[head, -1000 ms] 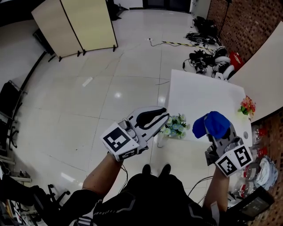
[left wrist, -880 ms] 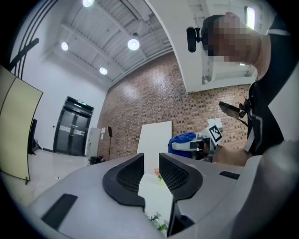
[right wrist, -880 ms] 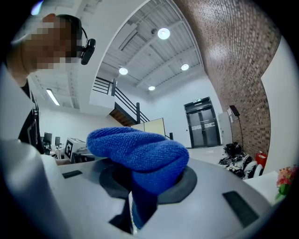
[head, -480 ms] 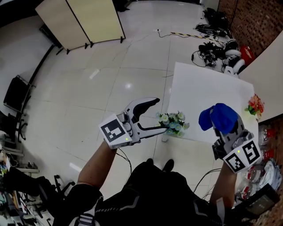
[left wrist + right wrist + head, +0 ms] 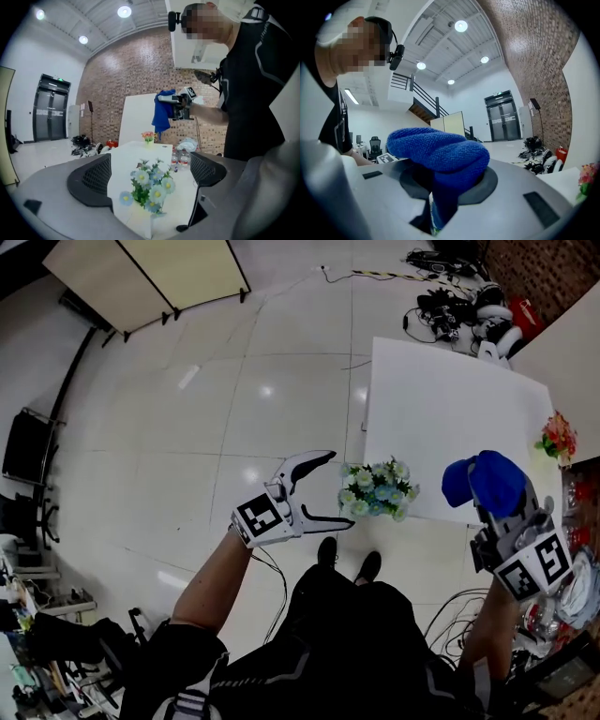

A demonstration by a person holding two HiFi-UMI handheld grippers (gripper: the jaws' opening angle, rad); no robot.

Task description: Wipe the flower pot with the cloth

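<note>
White desk (image 5: 441, 418) ahead, with the flower pot (image 5: 378, 495) standing at its near left corner. Left forearm stretches forward, left tongs (image 5: 337, 487) aimed roughly level at the pot. Their jaws have just been opening and stand wide apart, nothing between them, flowers just beyond the tips. Right arm reaches out by the desk's near right edge, right tongs (image 5: 506, 519) clamped on the bunched blue cloth (image 5: 489, 482).

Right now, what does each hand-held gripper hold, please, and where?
The right hand-held gripper pinches the blue cloth mid-bunch. The left hand-held gripper is empty; its jaws have just been opening.
</note>
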